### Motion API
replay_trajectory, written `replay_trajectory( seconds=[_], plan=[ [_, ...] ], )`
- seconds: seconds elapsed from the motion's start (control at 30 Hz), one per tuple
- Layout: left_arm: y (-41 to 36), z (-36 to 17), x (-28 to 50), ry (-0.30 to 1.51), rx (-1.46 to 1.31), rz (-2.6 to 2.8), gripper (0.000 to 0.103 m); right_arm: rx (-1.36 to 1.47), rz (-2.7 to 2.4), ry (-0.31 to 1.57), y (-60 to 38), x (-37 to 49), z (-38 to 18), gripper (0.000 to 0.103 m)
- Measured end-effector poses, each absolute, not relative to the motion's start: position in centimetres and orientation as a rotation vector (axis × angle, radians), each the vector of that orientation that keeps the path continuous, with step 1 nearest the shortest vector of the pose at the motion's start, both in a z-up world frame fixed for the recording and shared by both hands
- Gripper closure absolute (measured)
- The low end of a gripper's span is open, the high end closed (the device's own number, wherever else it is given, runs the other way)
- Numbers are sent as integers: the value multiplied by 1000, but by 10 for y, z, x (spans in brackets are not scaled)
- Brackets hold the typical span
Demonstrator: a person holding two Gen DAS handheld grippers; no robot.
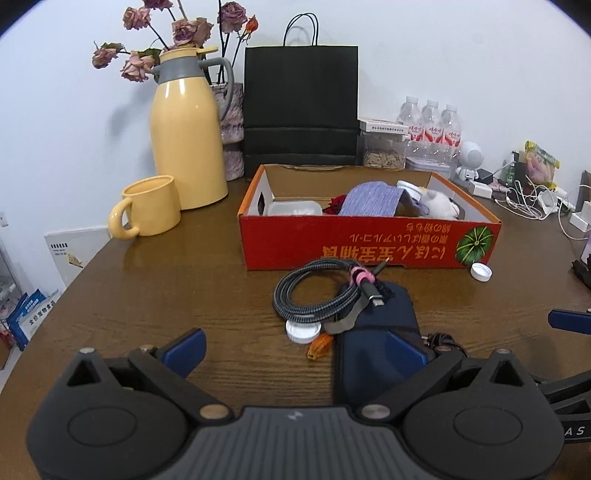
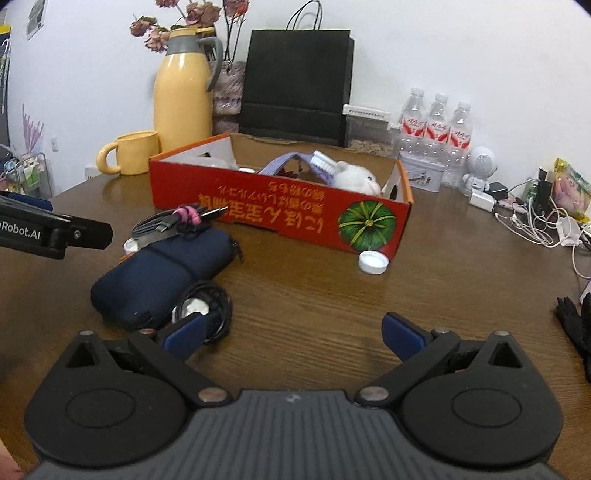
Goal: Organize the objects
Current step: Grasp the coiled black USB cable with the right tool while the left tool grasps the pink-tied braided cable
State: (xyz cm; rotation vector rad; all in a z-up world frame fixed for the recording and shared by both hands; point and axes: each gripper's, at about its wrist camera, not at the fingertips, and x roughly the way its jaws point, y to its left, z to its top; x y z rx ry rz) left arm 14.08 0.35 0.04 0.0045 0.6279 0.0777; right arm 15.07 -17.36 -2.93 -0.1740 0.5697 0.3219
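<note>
Dark wood-grain table [image 1: 192, 295] against a plain white wall. Back row along the wall: yellow thermos jug [image 1: 186, 129] with a matching mug [image 1: 147, 206] in front of it, dried roses [image 1: 184, 29] behind, black paper bag [image 1: 301, 107], three water bottles [image 1: 430, 127], a small white robot figure [image 1: 470, 160], then a tangle of chargers and white cables [image 1: 524, 201] at the far right.

Red cardboard box [image 1: 369, 240] sits mid-table, open top, print upside down. Inside: purple cloth [image 1: 369, 199], white plush toy [image 1: 437, 203], a clear plastic container [image 1: 293, 207] (rest of the contents too cluttered to call).

Loose items in front of the box: coiled braided cable [image 1: 314, 291] with a pink tie, resting partly on a navy pouch [image 1: 376, 354]. A white cap [image 1: 303, 331] and a small orange piece [image 1: 319, 346] lie just beside the coil. Second white cap [image 1: 481, 272] touches the box's near right corner. A black coiled cord [image 2: 207, 310] lies against the pouch's near end.

Left gripper [image 1: 295, 354]: low over the table, jaws spread wide, holding nothing; its right finger overlaps the pouch in view. Coil lies straight ahead, between it and the box.

Right gripper [image 2: 293, 336]: also spread wide, nothing held, bare table between the fingers; its left fingertip is by the black cord. Black gloves [image 2: 576, 325] at the right edge.
</note>
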Motion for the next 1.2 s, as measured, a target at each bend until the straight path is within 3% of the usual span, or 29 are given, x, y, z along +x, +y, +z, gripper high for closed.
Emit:
replay_trajectory(
  seconds=[0.4,0.5,0.67,1.2],
  plan=[
    [17,-4,133,646,-23,72,0,-132,443,634,-148,173,-43,2],
    [19,-5,133,648,-29,71,0,-86,495,647,-149,180,-43,20],
    [18,-8,132,656,-39,69,0,-38,566,663,-151,179,-46,63],
    [0,-14,142,664,-24,30,0,-4,415,507,-190,166,-34,64]
  ],
)
